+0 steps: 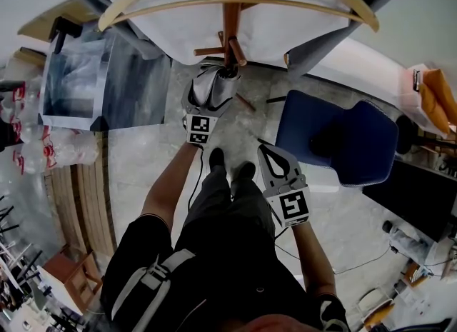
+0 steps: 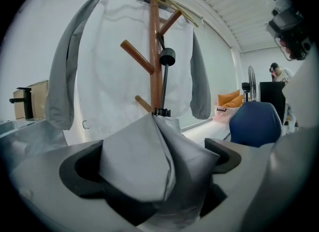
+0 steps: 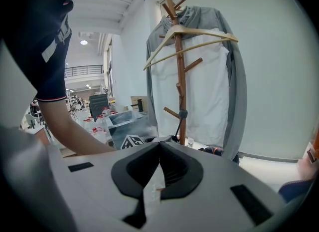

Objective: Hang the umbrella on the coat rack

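Note:
A folded grey umbrella [image 2: 149, 161] lies between the wide-spread jaws of my left gripper [image 2: 155, 146]; dark gaps show beside the cloth, so the pads do not press it. Its black shaft rises to a round black handle [image 2: 167, 56] against the wooden coat rack [image 2: 155, 66], at a peg. From the head view the left gripper [image 1: 213, 81] and umbrella [image 1: 207, 89] sit at the foot of the rack pole [image 1: 232, 2]. A hanger with a white shirt and grey jacket hangs on the rack [image 3: 180, 76]. My right gripper [image 3: 159, 145] is shut and empty, held back near the legs [image 1: 265, 149].
A blue chair [image 1: 335, 138] stands right of the rack. A clear plastic box [image 1: 75, 84] and bottled water packs [image 1: 28, 138] stand at the left. A wooden stool [image 1: 71, 270] is near left. A cable trails on the floor at right.

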